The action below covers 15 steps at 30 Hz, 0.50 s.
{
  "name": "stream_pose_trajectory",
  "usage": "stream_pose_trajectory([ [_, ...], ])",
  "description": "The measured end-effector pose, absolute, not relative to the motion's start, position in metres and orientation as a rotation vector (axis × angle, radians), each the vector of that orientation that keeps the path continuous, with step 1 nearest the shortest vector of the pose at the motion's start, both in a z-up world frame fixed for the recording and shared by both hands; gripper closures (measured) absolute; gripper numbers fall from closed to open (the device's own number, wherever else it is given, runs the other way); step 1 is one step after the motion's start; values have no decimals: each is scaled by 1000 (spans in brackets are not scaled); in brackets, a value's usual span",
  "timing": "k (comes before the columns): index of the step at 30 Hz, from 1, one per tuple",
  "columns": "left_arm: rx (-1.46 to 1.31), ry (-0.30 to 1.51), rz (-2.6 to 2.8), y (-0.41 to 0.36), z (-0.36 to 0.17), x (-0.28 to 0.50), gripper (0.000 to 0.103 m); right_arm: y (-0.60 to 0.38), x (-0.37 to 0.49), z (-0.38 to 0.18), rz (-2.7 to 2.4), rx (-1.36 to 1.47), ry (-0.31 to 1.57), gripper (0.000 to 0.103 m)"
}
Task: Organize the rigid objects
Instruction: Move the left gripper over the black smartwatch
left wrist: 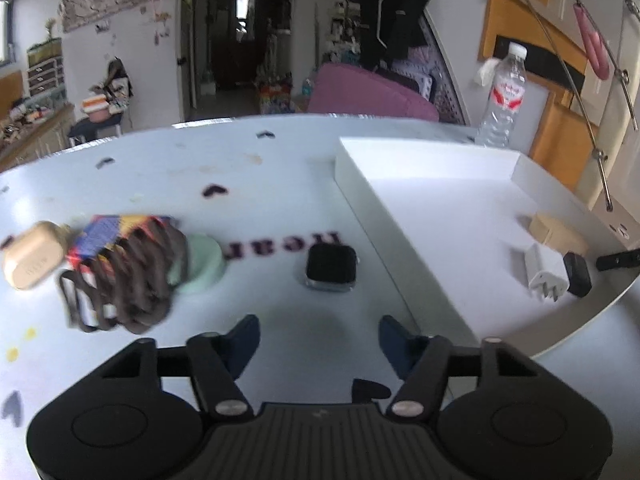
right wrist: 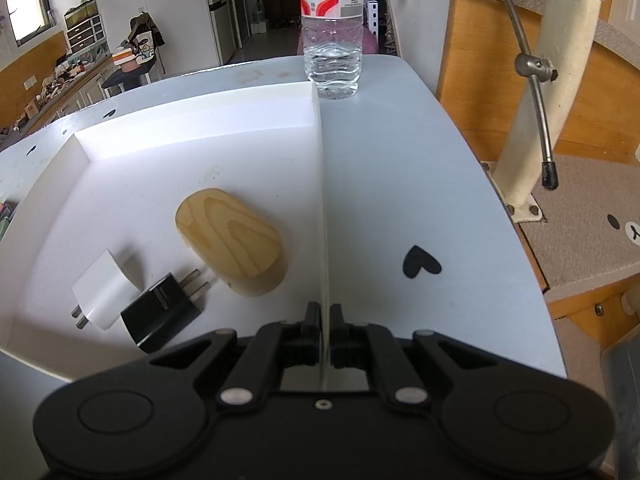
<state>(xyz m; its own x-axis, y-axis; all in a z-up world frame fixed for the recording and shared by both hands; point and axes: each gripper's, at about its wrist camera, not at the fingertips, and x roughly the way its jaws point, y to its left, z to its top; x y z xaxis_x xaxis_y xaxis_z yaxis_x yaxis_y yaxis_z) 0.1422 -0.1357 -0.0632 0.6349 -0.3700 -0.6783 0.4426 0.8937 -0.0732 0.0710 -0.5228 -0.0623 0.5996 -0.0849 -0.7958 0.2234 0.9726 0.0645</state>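
The left hand-held gripper (left wrist: 319, 342) hung with its jaws apart and nothing between them, aimed at the smartwatch body (left wrist: 330, 267) lying flat on the bench (left wrist: 256, 168) just ahead. The right hand-held gripper (right wrist: 325, 322) was clenched on the white tray's (right wrist: 192, 120) thin side wall, steadying it. To do this well, the pads should straddle the watch's short sides squarely and close low, then lift clear over the tray wall. Inside lay the white charger (right wrist: 106, 290), black charger (right wrist: 162, 310) and wooden block (right wrist: 232, 236).
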Motion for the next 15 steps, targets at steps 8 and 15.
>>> stream_pose_trajectory([
  [8,128,719,-464,-156,-80,166,44,-523,71,-62,-178,164,911,99],
  [15,128,700,-452,-161,-81,188,48,-524,70,-62,-178,167,911,99],
])
